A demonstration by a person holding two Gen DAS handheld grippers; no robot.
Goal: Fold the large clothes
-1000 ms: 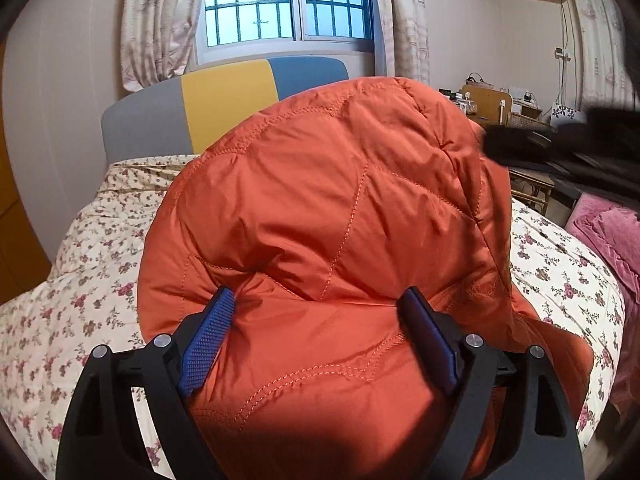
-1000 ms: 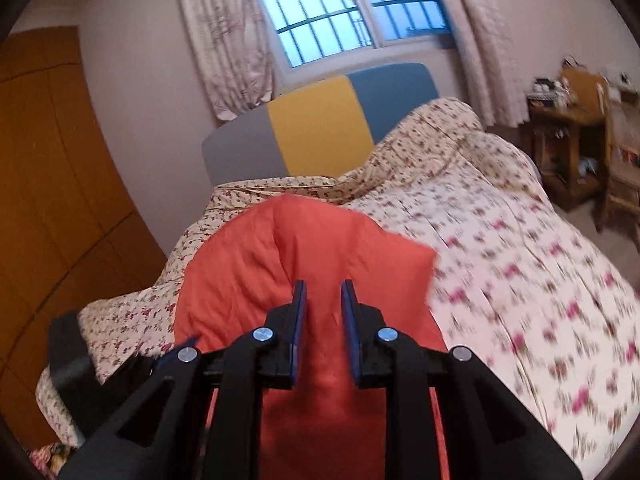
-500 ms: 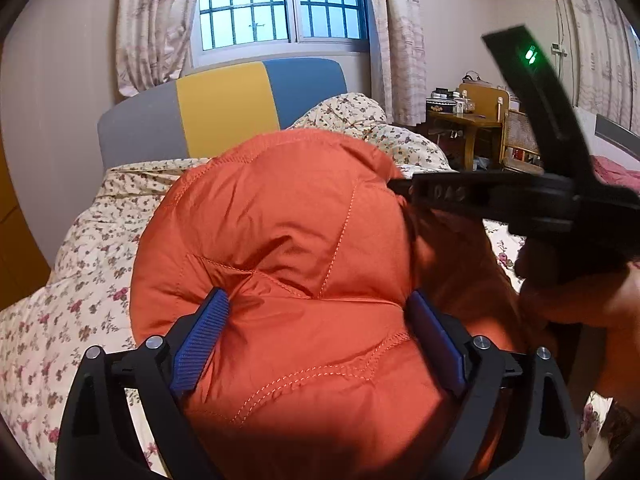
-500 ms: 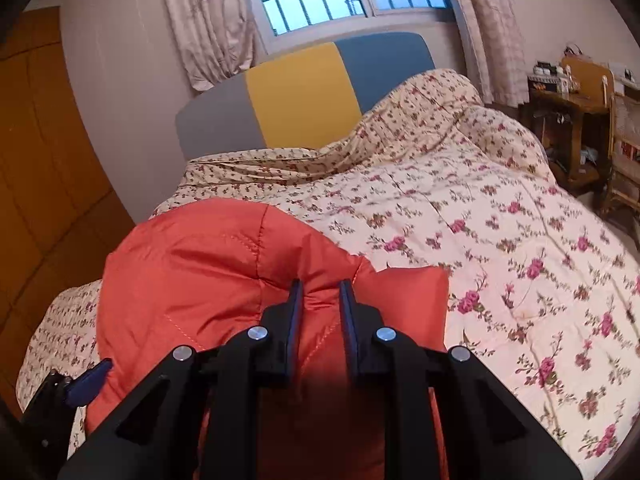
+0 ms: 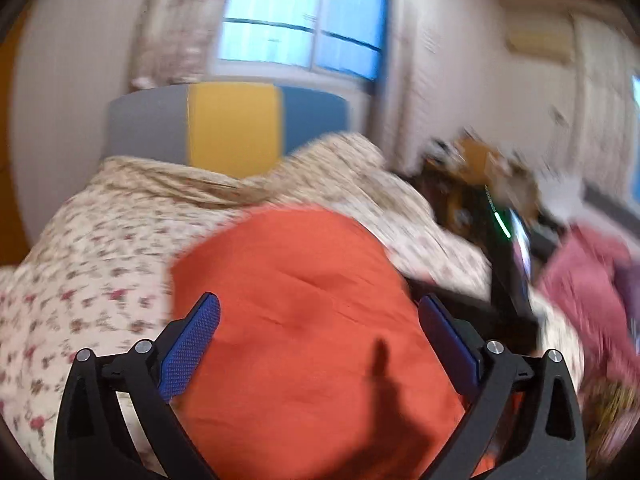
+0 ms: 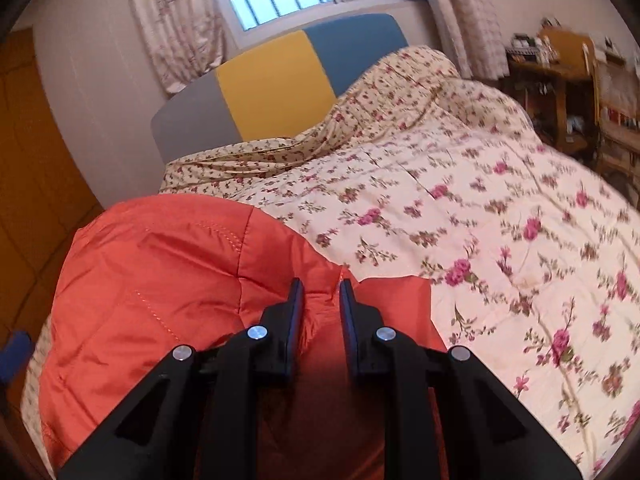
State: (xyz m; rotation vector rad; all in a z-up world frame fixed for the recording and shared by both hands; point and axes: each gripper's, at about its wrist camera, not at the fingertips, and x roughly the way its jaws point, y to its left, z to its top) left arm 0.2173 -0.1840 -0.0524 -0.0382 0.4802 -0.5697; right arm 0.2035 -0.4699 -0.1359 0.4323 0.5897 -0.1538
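On the floral quilt [image 6: 500,216] below the headboard [image 6: 276,80] lies the orange puffer jacket [image 6: 160,280]; the right gripper [image 6: 320,294] pinches its fabric, the left gripper [image 5: 320,328] is spread. Slippery padding may slide free, undoing the fold.

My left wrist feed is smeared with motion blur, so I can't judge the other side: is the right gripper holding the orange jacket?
Observer: Yes. The right gripper has its fingers nearly together, pinching a ridge of the orange jacket.
Operator: What lies beyond it?
Observer: The floral quilt, flat to the jacket's right and humped up near the headboard.
Operator: Is my left gripper visible from there?
Observer: Only a blue pad at the far left edge, beside the jacket; probably one of its fingers.
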